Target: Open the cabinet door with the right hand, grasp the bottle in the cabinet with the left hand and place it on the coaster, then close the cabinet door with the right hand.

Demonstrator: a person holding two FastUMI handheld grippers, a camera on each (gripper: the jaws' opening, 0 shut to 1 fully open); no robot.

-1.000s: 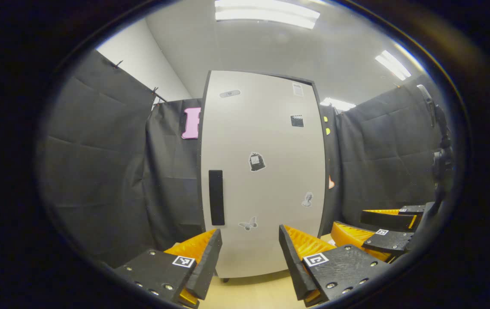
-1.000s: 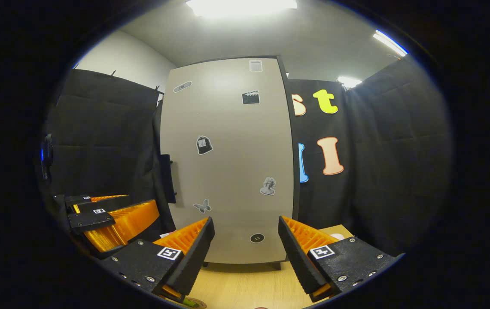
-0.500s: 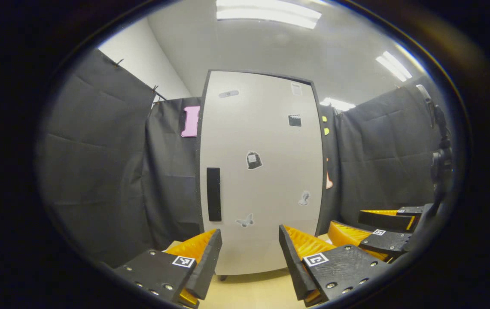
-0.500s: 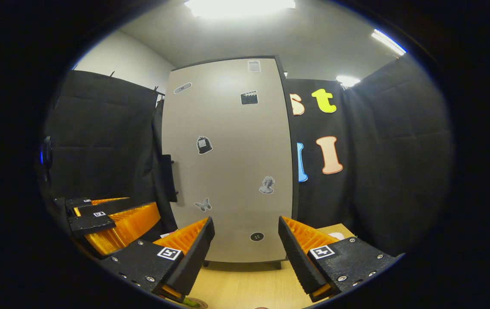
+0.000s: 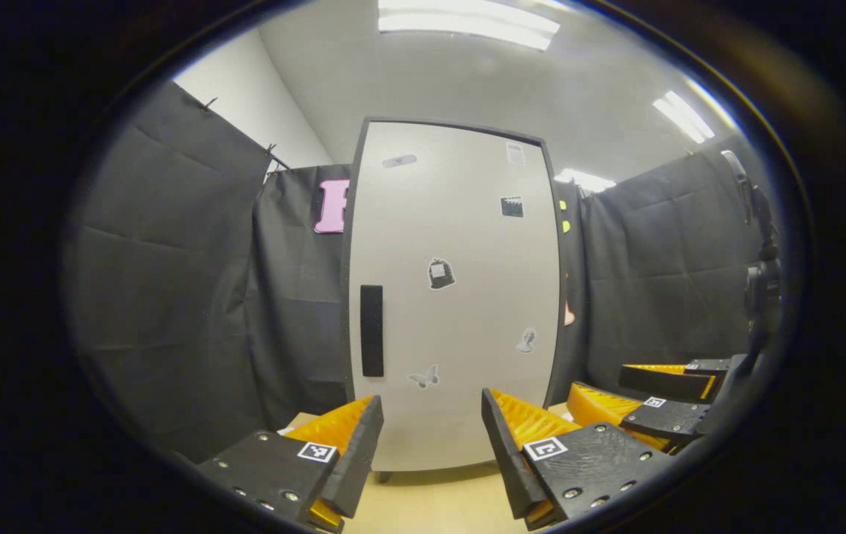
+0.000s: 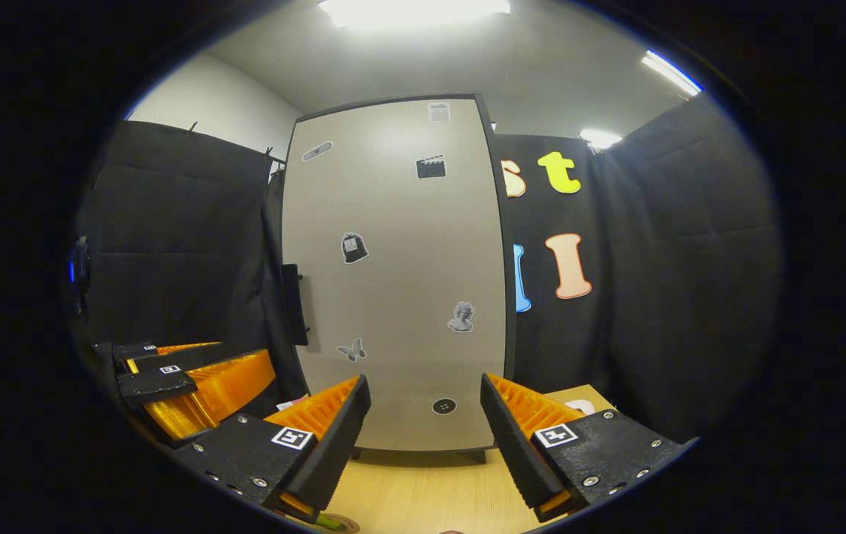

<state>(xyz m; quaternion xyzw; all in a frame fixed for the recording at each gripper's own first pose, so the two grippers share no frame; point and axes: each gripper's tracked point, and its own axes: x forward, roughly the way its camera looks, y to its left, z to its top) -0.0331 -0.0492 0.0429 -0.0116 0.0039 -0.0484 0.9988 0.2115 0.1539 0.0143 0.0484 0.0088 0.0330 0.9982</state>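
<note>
A tall light-grey cabinet door [image 5: 460,297] with small stickers stands shut ahead, so the inside is hidden. Its black vertical handle [image 5: 371,331] sits on the left edge and shows side-on in the right gripper view [image 6: 294,304]. My left gripper [image 5: 430,445] is open and empty, a short way in front of the door's lower part. My right gripper [image 6: 423,437] is also open and empty, facing the same door [image 6: 400,282]. Each gripper shows beside the other: the right one [image 5: 660,400] and the left one [image 6: 185,378]. A round edge, perhaps the coaster [image 6: 334,525], peeks in below.
The cabinet stands on a light wooden table [image 6: 423,489]. Black cloth walls close in on both sides and behind. A small white round object [image 6: 578,406] lies on the table to the right of the cabinet's foot.
Both views have shifted only slightly; the cabinet looks a touch farther off. The door stays shut and both grippers stay open.
</note>
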